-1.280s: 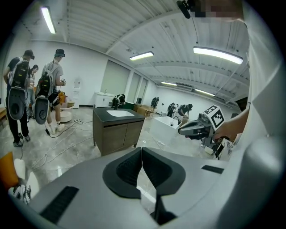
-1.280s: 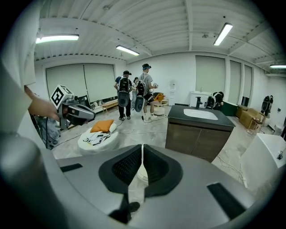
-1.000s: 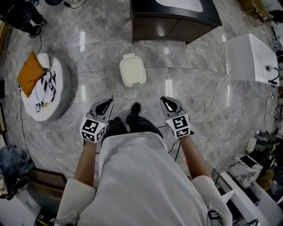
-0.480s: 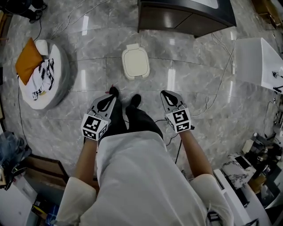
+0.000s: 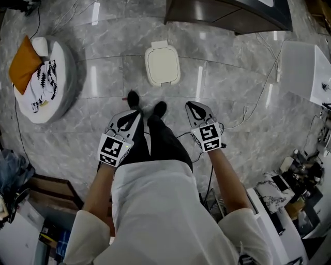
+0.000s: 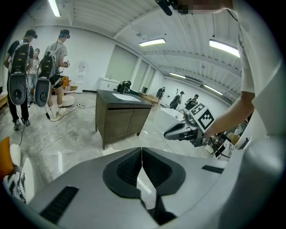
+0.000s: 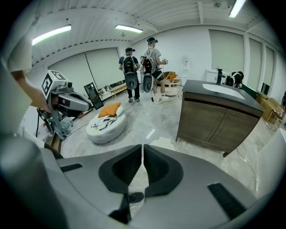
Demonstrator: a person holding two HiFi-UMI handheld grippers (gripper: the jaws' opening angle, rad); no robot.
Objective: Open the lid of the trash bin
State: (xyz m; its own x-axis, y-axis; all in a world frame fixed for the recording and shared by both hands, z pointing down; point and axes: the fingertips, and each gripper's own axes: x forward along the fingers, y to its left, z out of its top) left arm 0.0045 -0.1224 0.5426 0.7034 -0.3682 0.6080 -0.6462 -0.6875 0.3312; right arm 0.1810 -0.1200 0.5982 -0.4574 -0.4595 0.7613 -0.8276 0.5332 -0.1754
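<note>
The white trash bin (image 5: 162,64) stands on the marble floor with its lid down, just ahead of the person's black shoes (image 5: 159,109). Both grippers are held at waist height, short of the bin and apart from it. My left gripper (image 5: 132,114) is shut with nothing in it, and so is my right gripper (image 5: 190,106). In the left gripper view the jaws (image 6: 142,154) meet, and only an edge of the bin (image 6: 111,151) shows above them. In the right gripper view the shut gripper (image 7: 143,152) hides most of the bin (image 7: 163,144).
A dark wooden cabinet (image 5: 227,15) stands right behind the bin. A round white cushion with an orange pillow (image 5: 39,77) lies at the left, a white box (image 5: 305,70) at the right. Cables (image 5: 253,108) run over the floor. People with backpacks (image 6: 35,76) stand beyond the cabinet.
The person has stepped toward the bin, left foot forward, so the bin now lies closer to the shoes. Both grippers stayed shut and kept their height.
</note>
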